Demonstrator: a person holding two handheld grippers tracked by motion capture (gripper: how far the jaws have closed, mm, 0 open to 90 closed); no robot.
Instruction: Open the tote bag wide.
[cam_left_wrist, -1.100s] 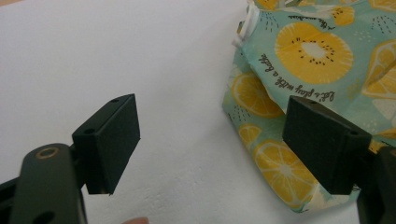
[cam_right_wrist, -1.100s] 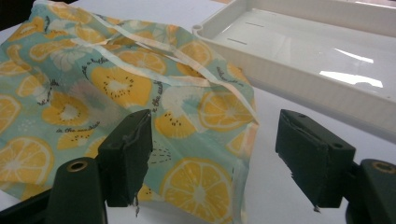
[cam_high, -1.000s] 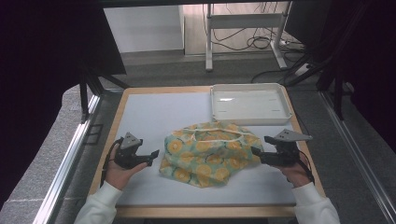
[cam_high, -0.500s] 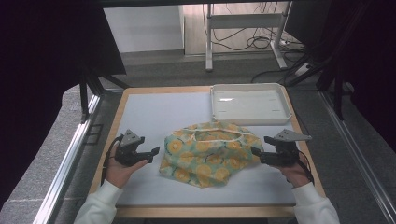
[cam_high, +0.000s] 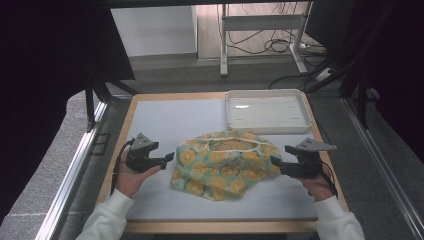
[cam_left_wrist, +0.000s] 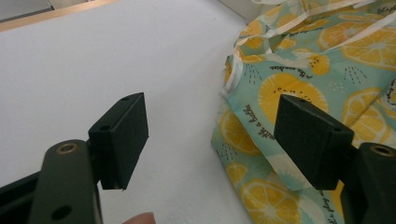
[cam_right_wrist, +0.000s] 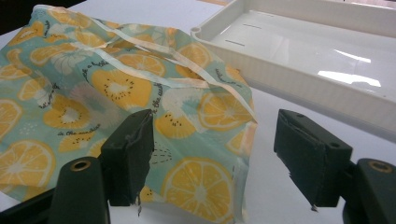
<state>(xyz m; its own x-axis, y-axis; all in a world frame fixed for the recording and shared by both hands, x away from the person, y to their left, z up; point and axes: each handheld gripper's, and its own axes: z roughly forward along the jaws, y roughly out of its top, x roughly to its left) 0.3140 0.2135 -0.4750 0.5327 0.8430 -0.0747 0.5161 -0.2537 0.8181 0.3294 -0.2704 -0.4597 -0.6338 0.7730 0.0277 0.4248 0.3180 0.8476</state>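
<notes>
Lemon-print cloth (cam_high: 224, 162) lies crumpled on table (cam_high: 165, 120), just before white tray (cam_high: 267, 111). Soft, light, floppy; best pinched at side hems. Left gripper (cam_high: 169, 158) and right gripper (cam_high: 276, 162) flank cloth, fingers wide apart, holding nothing.

Left claw (cam_left_wrist: 212, 140) spread wide above white table (cam_left_wrist: 93, 60), beside citrus-print cloth (cam_left_wrist: 299, 84)

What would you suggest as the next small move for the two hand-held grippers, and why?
Probably ease each inward and close on the nearest cloth edge: the left hand-held gripper and right hand-held gripper stand open beside the crumpled lemon-print cloth, holding nothing.
</notes>
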